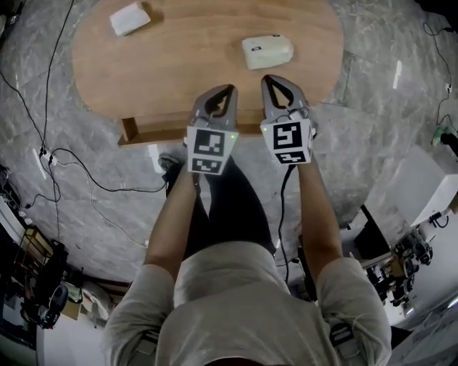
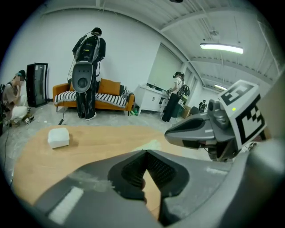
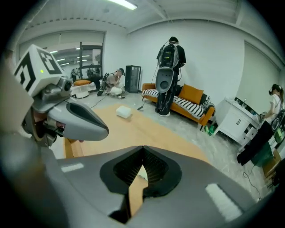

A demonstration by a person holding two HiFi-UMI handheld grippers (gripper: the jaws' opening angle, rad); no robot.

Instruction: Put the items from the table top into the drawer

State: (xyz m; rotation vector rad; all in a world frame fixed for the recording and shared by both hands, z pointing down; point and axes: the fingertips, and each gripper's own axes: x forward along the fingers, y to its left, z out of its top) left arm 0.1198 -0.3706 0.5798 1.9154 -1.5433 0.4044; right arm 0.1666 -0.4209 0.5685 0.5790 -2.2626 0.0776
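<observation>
Two items lie on the oval wooden table [image 1: 193, 64]: a white block [image 1: 129, 18] at the far left and a pale cream box [image 1: 267, 51] right of the middle. Both grippers hang side by side over the table's near edge. My left gripper [image 1: 230, 88] is shut with nothing in it, and its tips meet in the left gripper view [image 2: 145, 152]. My right gripper [image 1: 266, 78] is shut and empty too [image 3: 143, 147], just short of the cream box. The white block [image 2: 58, 137] lies far off to the left [image 3: 124, 112]. A wooden drawer front [image 1: 154, 132] shows under the near edge.
Black cables [image 1: 79, 171] trail over the marbled floor left of the table. Behind the table stand a person with a backpack rig [image 2: 87, 71], an orange sofa [image 2: 107, 95] and white cabinets [image 3: 234, 120]. Other people are at the room's edges.
</observation>
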